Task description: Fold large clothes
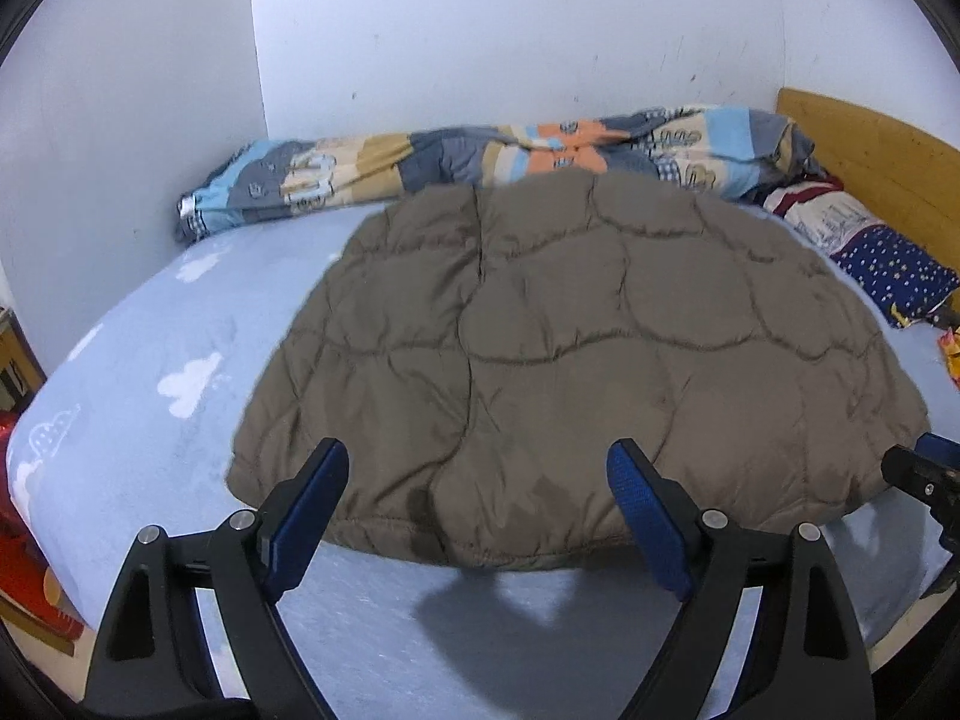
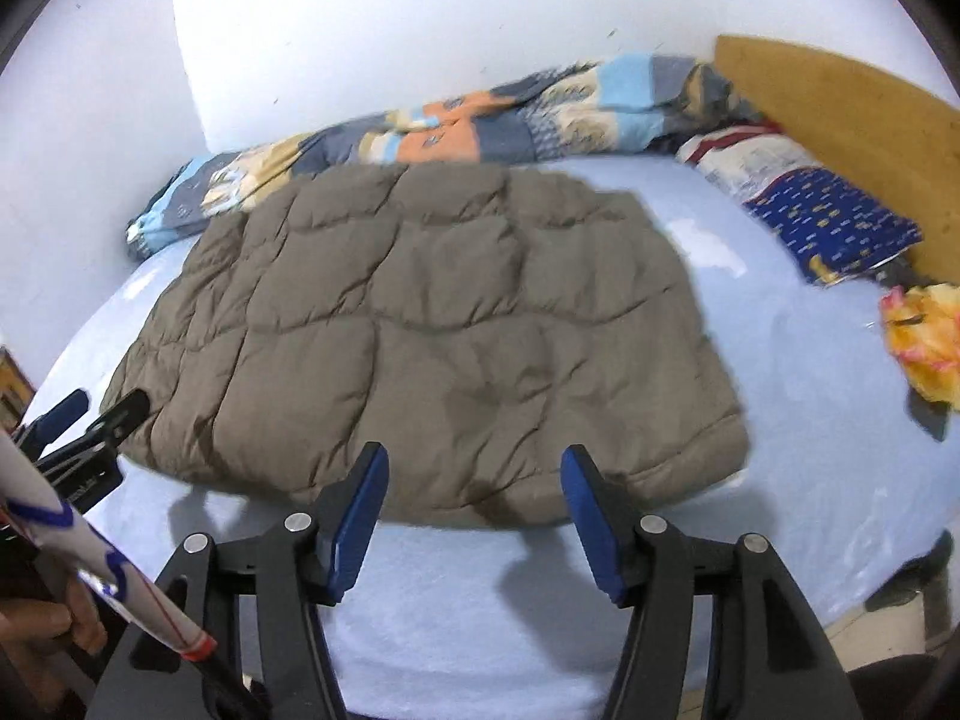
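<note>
Lying flat on the pale blue bed (image 1: pixel 150 324), the brown quilted jacket (image 1: pixel 540 336) reaches back to a patchwork quilt (image 1: pixel 480 156) by the wall. Both the left gripper (image 1: pixel 478 468) and the right gripper (image 2: pixel 474 468) hover over its near hem, jaws spread, grasping nothing.

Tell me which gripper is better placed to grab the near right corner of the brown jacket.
Probably the right gripper: open and empty, nearer the jacket's right corner; the left gripper faces the left half.
</note>
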A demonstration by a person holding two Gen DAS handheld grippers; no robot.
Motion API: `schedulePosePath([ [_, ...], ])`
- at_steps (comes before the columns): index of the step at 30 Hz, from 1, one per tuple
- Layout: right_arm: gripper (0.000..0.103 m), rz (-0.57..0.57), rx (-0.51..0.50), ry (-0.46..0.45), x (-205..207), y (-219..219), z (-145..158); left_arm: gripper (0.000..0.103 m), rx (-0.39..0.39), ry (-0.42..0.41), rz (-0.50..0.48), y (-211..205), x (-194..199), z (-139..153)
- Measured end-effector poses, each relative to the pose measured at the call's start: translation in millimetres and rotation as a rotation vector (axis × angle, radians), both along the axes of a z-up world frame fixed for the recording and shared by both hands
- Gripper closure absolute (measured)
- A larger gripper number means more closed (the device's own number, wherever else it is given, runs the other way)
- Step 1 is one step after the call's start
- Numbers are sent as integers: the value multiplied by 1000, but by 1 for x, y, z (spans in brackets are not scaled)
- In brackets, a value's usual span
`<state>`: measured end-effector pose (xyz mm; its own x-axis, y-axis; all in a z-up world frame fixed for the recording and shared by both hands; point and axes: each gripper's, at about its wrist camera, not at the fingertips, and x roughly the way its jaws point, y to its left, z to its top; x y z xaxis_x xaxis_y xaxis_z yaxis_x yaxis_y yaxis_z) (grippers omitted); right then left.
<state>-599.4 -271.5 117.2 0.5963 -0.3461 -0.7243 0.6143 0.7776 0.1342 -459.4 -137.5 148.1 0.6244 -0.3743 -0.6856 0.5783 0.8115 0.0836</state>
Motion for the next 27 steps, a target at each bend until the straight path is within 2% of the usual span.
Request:
schedulePosePath([
  [4,39,4,2,31,14,-13,-14,15,60,26,2,-14,10,-18],
  [7,39,-5,5,70,25,-22,-28,15,57,71,10,-19,18,-27],
  [9,39,-5,41,77,28,-28,-40,15,64,78,8,-21,18,-30],
  [12,39,4,35,82,28,-27,-45,15,72,76,7,-24,18,-32],
  [21,38,14,37,63,20,-26,-40,15,74,92,19,-23,16,-30],
  [27,38,8,30,31,11,-18,-20,15,51,101,2,-18,5,-15],
])
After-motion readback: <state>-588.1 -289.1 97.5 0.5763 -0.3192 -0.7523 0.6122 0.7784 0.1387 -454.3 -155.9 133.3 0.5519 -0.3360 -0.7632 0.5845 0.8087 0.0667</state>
